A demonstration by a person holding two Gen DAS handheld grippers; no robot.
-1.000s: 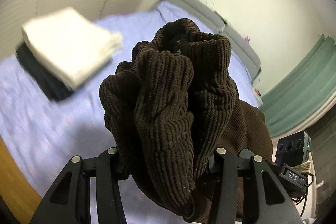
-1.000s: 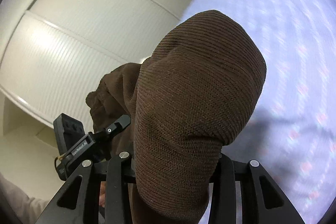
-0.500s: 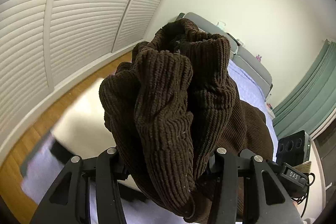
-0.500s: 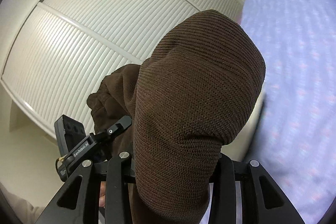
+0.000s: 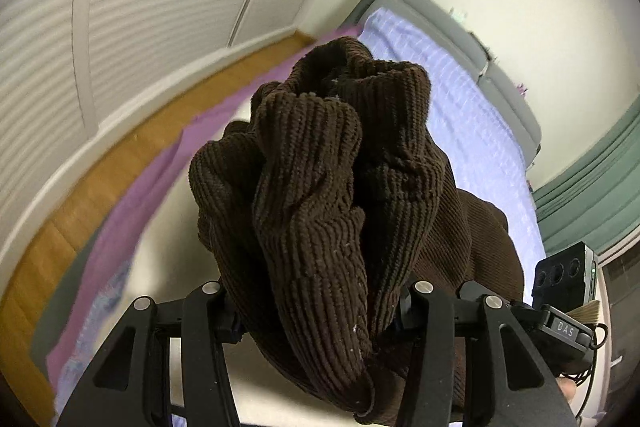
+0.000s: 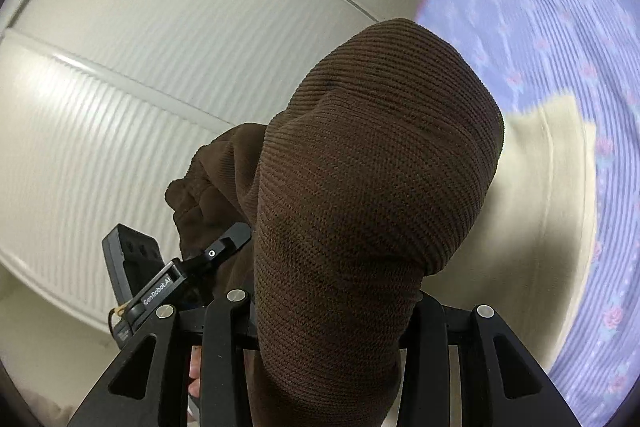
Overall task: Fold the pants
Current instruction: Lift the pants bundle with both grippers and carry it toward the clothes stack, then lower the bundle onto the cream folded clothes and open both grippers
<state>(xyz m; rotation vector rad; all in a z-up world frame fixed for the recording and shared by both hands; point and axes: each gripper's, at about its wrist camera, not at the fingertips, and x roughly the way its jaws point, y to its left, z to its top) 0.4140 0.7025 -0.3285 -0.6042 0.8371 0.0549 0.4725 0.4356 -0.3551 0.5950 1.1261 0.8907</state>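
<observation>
Filling both views, brown pants [image 5: 320, 179] pinched by left gripper [image 5: 320, 311] and right gripper [image 6: 324, 311], above bed [image 5: 472, 115]

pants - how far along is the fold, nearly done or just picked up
Gripped and airborne, not folded. The left tool clamps a bunched brown pants end; the right tool pinches a smoother part. Nothing lies flat on the bed. Left: laying out, folding, stacking near the cream folded cloth.

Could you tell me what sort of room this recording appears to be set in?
Most likely a bedroom: a bed with a lilac floral sheet and grey headboard, white louvred closet doors, and green curtains beyond.
</observation>
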